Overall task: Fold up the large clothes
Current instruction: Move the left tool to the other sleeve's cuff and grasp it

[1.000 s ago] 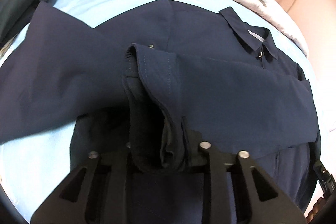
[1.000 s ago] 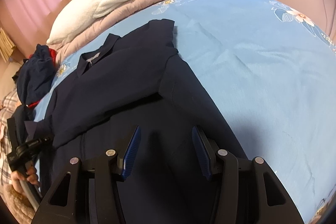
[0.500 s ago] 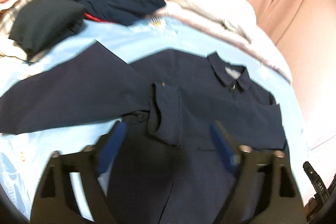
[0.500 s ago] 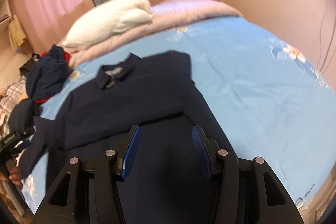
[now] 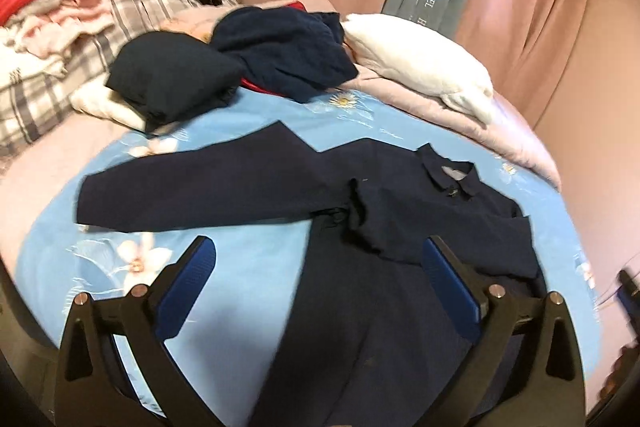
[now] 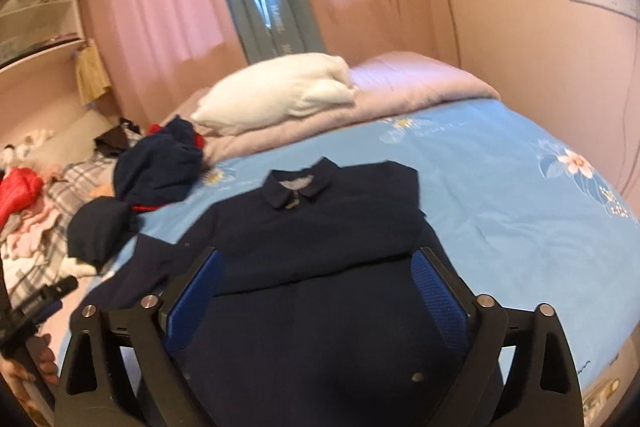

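Both grippers let go: left gripper [image 5: 320, 267] jaws just opened wide, nothing btwn them; right gripper [image 6: 316, 275] same, empty. Navy jacket [image 5: 400, 227] lies flat on blue floral bedsheet [image 5: 248, 267], one sleeve folded across chest, other sleeve [image 5: 200, 191] stretched out sideways. White pillow [image 6: 280, 91] near the collar end.

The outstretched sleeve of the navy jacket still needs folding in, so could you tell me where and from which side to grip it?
Probably at the cuff end of the sleeve, with the left gripper, which stands open and empty. The sleeve lies flat and straight on the blue sheet, pointing away from the jacket body, so its free end is reachable from the outer side, one finger slipping under the edge.
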Demonstrator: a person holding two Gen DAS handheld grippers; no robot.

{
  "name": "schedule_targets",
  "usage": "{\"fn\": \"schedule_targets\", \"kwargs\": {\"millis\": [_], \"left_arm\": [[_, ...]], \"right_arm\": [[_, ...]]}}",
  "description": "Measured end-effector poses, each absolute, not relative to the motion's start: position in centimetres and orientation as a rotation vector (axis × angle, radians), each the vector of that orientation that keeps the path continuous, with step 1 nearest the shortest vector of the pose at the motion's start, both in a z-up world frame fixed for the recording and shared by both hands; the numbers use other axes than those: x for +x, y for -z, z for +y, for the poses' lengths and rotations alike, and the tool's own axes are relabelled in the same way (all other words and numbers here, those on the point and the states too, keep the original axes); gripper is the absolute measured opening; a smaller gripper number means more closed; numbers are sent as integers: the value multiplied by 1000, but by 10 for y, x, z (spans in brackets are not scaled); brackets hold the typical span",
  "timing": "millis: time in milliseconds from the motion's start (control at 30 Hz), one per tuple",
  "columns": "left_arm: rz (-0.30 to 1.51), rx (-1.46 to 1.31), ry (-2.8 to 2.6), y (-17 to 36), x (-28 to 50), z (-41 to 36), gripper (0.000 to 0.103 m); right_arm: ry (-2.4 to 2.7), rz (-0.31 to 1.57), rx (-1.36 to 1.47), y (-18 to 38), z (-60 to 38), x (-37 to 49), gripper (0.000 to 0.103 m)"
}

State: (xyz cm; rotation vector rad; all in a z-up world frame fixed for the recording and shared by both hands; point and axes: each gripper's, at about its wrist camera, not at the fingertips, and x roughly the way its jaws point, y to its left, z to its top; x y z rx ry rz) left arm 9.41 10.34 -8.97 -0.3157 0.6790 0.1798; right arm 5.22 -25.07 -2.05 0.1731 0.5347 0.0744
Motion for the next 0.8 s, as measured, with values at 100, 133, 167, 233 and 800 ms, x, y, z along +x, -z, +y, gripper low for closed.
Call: {"fn": "schedule_targets", "kwargs": {"millis": [100, 133, 167, 233, 800], "left_arm": [[696, -263, -241, 96, 79, 106, 103], [698, -254, -255, 98, 75, 108, 103], [701, -245, -272, 101, 70, 110, 103], [710, -250, -290, 104, 62, 116, 103], [688, -425, -382, 115, 40, 175, 103]], "right_arm": [[-98, 515, 168, 16, -242, 45, 101], [-108, 510, 161, 15, -238, 44, 102], [-111, 507, 157, 14, -236, 41, 102], [-119, 495, 145, 12, -229, 38, 102], [-128, 498, 39, 14, -193, 28, 102]]}}
